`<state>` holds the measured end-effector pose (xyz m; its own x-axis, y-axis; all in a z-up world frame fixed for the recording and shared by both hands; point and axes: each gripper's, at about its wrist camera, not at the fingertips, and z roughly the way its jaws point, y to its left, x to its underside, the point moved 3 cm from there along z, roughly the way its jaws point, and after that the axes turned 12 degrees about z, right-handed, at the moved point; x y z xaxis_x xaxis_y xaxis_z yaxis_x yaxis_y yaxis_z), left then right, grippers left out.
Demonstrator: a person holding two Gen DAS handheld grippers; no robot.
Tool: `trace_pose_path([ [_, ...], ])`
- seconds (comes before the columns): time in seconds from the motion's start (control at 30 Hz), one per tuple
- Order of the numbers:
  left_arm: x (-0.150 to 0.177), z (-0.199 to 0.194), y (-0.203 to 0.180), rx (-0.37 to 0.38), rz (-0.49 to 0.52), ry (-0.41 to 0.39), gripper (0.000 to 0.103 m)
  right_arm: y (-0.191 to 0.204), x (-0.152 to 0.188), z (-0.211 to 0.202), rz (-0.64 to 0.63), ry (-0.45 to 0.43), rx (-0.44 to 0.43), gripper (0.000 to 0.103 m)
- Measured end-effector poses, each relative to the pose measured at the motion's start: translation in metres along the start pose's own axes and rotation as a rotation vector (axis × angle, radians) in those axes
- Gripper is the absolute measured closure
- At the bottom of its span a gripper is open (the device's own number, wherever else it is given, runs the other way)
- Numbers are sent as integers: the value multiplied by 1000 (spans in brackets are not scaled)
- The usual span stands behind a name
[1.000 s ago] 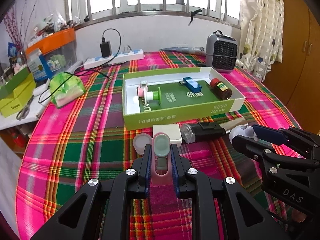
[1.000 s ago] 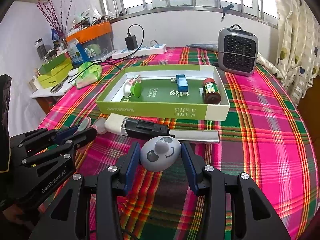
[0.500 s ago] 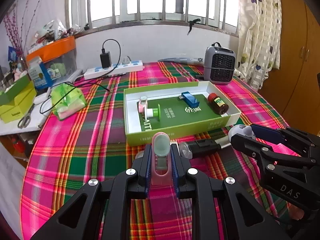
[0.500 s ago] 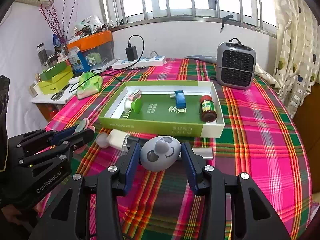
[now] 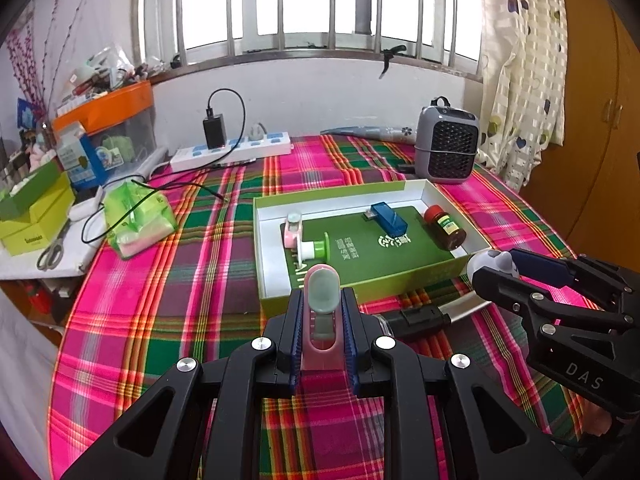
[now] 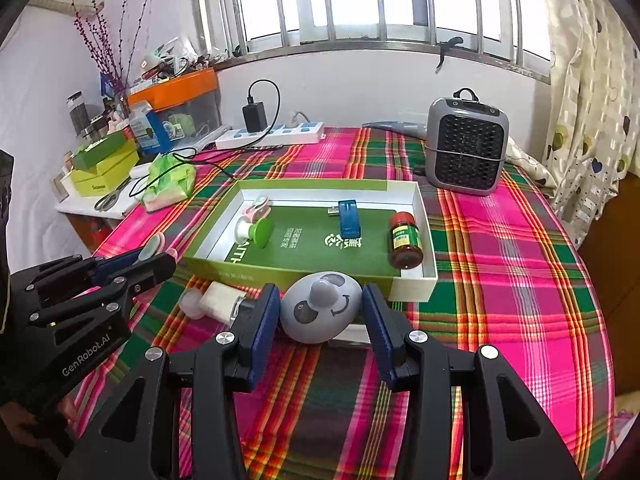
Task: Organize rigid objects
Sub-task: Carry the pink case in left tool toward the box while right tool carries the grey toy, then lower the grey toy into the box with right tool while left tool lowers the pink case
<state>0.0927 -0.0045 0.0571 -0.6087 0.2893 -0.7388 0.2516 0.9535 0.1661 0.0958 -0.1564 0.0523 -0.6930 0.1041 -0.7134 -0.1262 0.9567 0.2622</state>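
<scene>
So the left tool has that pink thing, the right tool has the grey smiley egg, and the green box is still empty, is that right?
Not quite. The green box is not empty: the right wrist view shows a blue USB stick, a brown bottle and a green-capped item inside. The rest holds: left tool grips the pink thing, right tool the grey egg.

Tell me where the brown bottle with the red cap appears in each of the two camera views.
Left wrist: the brown bottle lies at the right end of the green tray, right of centre.
Right wrist: the bottle lies at the tray's right end, just right of centre.
Shared landmark: the grey heater behind the tray.
</scene>
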Motion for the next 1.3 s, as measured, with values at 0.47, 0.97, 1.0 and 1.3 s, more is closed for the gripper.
trace_pose_path([
  [0.47,-23,18,12,1,-15,-7,86,-8,-27,13,-11,-16,24,59],
  [0.97,-37,48,22,10,-30,17,86,-4,-59,50,-69,1,40,59],
  [1.0,-37,50,21,12,-30,20,86,-3,-61,55,-74,4,37,59],
  [1.3,-32,67,19,25,-36,56,86,7,-77,94,-99,73,-26,59],
])
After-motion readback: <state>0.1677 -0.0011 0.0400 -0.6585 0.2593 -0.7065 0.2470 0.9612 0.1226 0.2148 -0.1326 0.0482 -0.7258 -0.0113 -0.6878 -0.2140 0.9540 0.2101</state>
